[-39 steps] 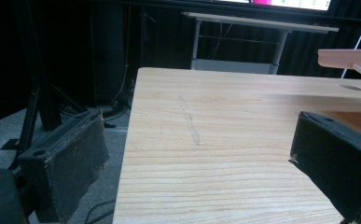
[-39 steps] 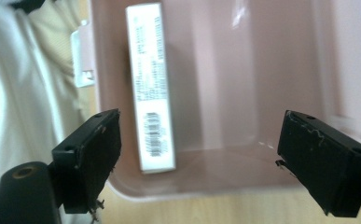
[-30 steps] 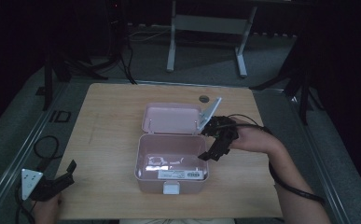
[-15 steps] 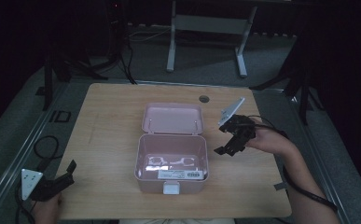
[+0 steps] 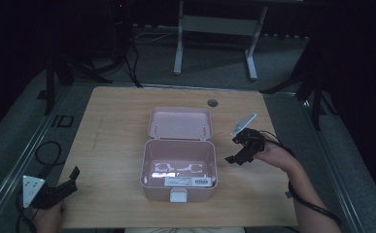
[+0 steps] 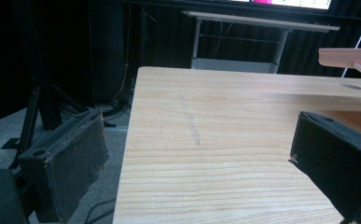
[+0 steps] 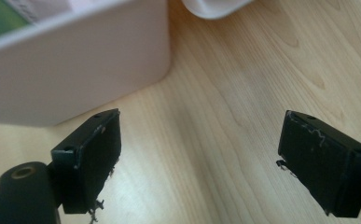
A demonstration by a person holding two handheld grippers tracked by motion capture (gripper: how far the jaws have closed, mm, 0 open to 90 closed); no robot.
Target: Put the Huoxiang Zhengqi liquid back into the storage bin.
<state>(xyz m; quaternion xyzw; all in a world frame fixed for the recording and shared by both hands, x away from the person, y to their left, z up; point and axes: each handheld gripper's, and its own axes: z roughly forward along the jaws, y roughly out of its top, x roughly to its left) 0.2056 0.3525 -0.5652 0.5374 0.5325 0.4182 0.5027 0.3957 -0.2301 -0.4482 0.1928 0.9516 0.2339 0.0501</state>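
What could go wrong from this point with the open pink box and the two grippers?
The right gripper hangs open just beside the pink box; a careless sweep might knock its wall and slide it. The lid lies fully back, so pushing it could tip the box. The left gripper sits at the table edge, too far off to steady anything.

Dim high view, dark surroundings, brighter gripper views, soft close-up blur

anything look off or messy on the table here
Nothing stands out. The pink box sits square on the table with its lid open and flat behind it, papers inside, nothing spilled. Both grippers are clear of it.
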